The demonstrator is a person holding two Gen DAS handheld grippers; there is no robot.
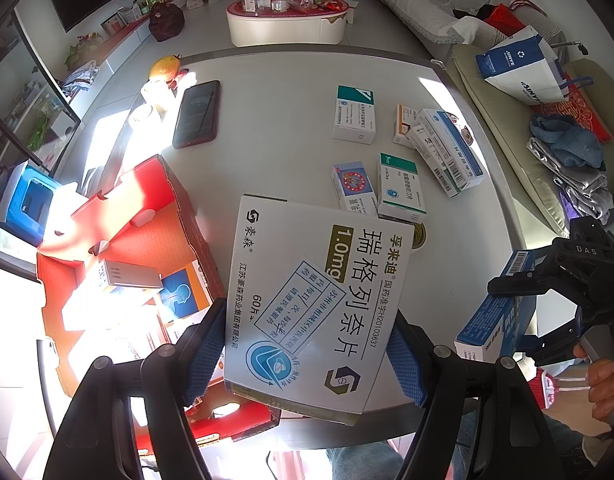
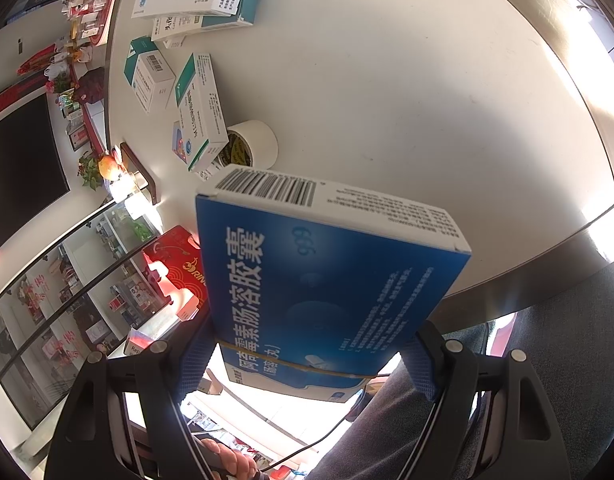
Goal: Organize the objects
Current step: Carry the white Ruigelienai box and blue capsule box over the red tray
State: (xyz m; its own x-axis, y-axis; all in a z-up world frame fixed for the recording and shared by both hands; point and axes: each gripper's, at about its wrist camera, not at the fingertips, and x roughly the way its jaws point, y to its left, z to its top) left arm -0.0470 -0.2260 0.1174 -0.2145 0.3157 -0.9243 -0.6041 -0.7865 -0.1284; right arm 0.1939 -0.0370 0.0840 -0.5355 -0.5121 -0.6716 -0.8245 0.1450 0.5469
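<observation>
My left gripper [image 1: 307, 356] is shut on a large white medicine box [image 1: 307, 300] with black Chinese print, held above the table's near edge beside the open red carton [image 1: 119, 240]. My right gripper [image 2: 311, 364] is shut on a blue medicine box [image 2: 319, 280] with a barcoded white end, held off the table's near edge. It also shows at the right of the left wrist view [image 1: 495, 312]. Several small medicine boxes [image 1: 399, 188] lie loose on the white table [image 1: 275, 128]. The red carton holds a few boxes [image 1: 123, 276].
A dark phone [image 1: 197, 114] lies at the table's far left, by fruit [image 1: 163, 68]. A roll of white tape [image 2: 253, 144] stands next to the loose boxes. A sofa with clothes [image 1: 567, 152] is to the right; a cluttered coffee table [image 1: 287, 12] lies beyond.
</observation>
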